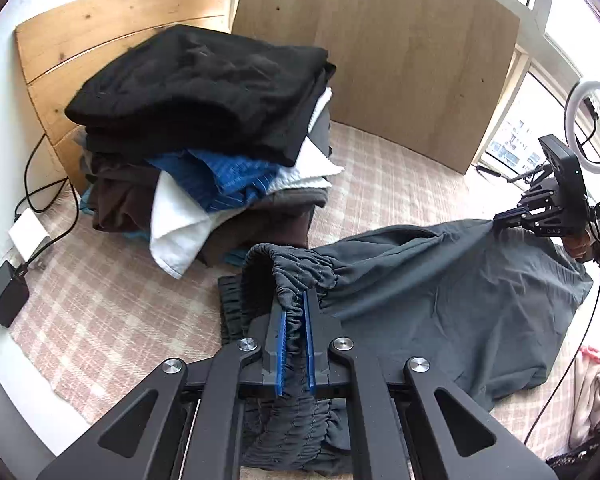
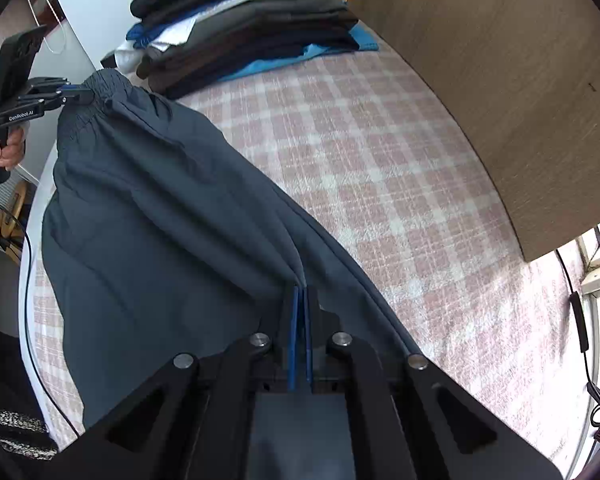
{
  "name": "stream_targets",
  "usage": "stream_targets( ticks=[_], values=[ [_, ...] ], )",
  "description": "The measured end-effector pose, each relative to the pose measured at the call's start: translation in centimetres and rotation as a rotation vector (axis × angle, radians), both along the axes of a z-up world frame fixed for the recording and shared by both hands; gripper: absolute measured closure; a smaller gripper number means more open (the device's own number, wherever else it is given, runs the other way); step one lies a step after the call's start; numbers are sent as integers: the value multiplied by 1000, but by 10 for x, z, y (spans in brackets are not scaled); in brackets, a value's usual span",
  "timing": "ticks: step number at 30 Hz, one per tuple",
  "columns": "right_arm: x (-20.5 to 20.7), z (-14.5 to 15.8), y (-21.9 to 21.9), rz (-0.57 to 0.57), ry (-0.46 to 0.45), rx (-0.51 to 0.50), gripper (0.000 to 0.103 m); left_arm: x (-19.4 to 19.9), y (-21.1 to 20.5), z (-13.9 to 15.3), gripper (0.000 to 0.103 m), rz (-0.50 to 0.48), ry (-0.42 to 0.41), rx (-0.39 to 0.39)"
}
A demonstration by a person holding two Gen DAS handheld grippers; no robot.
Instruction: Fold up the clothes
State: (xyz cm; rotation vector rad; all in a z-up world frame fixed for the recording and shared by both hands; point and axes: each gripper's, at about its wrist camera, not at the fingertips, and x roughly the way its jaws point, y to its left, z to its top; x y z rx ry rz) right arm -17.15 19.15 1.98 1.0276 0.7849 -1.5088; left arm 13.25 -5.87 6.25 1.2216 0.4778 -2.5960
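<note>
Dark grey trousers (image 1: 440,284) with a gathered elastic waistband (image 1: 296,272) hang stretched between both grippers over a pink checked bedspread (image 1: 112,304). My left gripper (image 1: 296,300) is shut on the bunched waistband, which fills the gap between its blue pads (image 1: 281,340). In the right wrist view my right gripper (image 2: 300,292) is shut on a thin fold of the trousers (image 2: 160,220) at the other end. The left gripper (image 2: 74,94) shows there at the far left, pinching the waistband (image 2: 100,84). The right gripper (image 1: 500,218) appears at the right of the left wrist view.
A pile of folded clothes (image 1: 204,120), black on top with white and blue below, stands at the back left. Behind it rise a wooden headboard (image 1: 80,28) and a brown board (image 1: 400,52). A black charger (image 1: 4,298) lies left. A ring light (image 1: 592,132) stands by the window.
</note>
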Motion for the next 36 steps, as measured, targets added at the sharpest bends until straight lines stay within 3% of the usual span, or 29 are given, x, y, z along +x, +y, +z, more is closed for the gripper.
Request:
stream_targets(
  ticks=[2, 7, 10, 12, 13, 15, 17, 20, 25, 26, 27, 28, 32, 34, 36],
  values=[
    [-3, 9, -2, -11, 29, -21, 100, 2, -8, 2, 96, 24, 6, 1],
    [-12, 5, -27, -49, 84, -24, 102, -8, -18, -21, 95, 80, -81, -53],
    [-23, -3, -38, -84, 92, 9, 100, -19, -24, -34, 95, 87, -100, -15],
    [-27, 0, -28, -75, 7, -3, 99, -19, -18, -31, 95, 67, -100, -45],
    [-28, 2, -22, -67, -44, -13, 97, -17, -18, -29, 95, 59, -94, -37],
    [-18, 2, -5, -10, -51, 6, 86, -15, -17, -28, 95, 53, -98, -44],
    [-8, -4, 11, 28, 0, 53, 66, -12, -17, -29, 95, 51, -100, -30],
    [-7, -21, 27, 32, -9, 124, 65, -22, -10, -34, 95, 62, -107, -20],
    [-14, -37, 38, 31, 13, 148, 65, -24, -4, -32, 95, 62, -122, -48],
    [-16, -42, 37, 26, 9, 157, 68, -25, -2, -32, 95, 64, -123, -57],
    [-20, -48, 36, 11, -8, 168, 77, -25, 1, -30, 96, 68, -116, -61],
    [-23, -52, 36, -8, -18, 178, 100, -23, 4, -26, 97, 75, -103, -65],
    [-19, -22, 38, 16, 77, 107, 102, -18, 17, 10, 97, 141, -35, -156],
    [-30, -9, 32, -7, 122, 71, 102, -30, 17, 5, 96, 136, -67, -229],
    [-43, -20, 17, -37, 190, 97, 102, -44, 6, -12, 96, 122, -138, -187]
  ],
)
